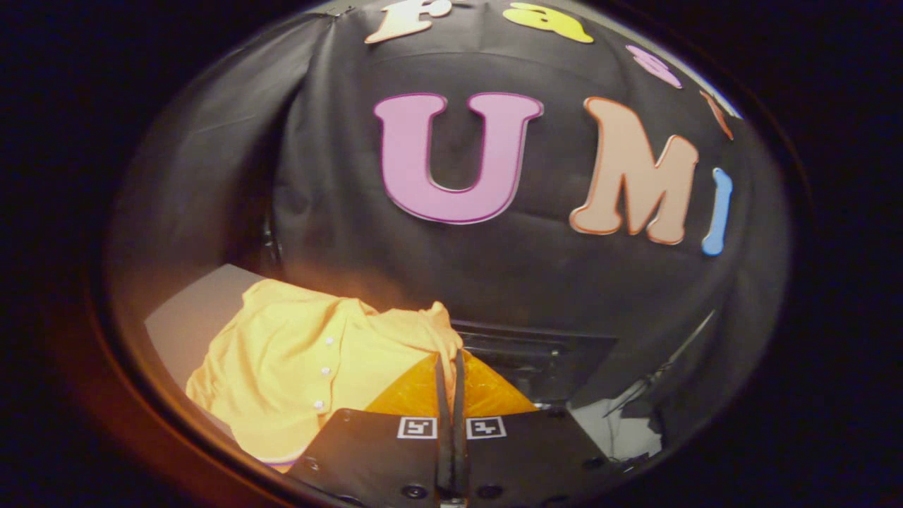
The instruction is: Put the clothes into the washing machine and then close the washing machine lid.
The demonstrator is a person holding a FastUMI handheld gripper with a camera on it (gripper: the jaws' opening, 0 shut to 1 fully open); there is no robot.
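Pinching one yellow shirt [310,374], tongs [450,367].

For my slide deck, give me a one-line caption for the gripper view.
Claw shut on a yellow shirt, lifting its bunched edge off a grey surface.

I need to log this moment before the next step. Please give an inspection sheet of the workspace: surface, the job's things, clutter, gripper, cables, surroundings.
Surface: a pale flat surface lies under the garment, beyond the fingers to their left.
Job's things: a yellow buttoned shirt lies crumpled on that surface, and a fold of it reaches the fingertips. A dark machine housing sits just beyond the fingers.
Clutter: nothing seen.
Gripper: the gripper has its fingers pressed together, apparently pinching an edge of the shirt.
Cables: thin dark lines right of the fingers may be cables; cannot tell.
Surroundings: black cloth wall behind everything.
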